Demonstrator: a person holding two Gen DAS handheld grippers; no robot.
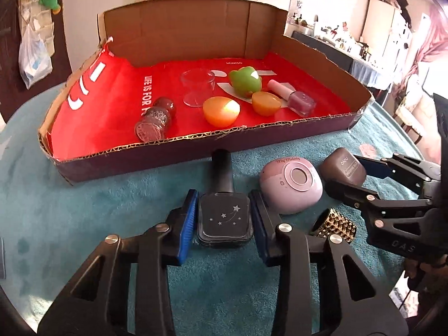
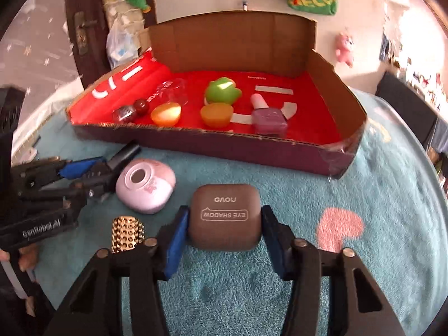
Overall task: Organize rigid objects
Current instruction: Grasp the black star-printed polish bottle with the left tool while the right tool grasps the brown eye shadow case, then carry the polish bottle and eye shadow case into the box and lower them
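My left gripper is shut on a black nail polish bottle with stars, lying on the teal towel. My right gripper is shut on a brown eye shadow case, also on the towel; it also shows in the left wrist view. A pink round compact and a gold studded ring lie between them. The cardboard tray with red lining holds a glitter bottle, a clear cup, two orange halves, a green toy and a pink polish bottle.
The teal towel covers a round table and has a pink heart patch. The tray's tall back wall stands behind. A door and hanging bags are at the left, shelves at the far right.
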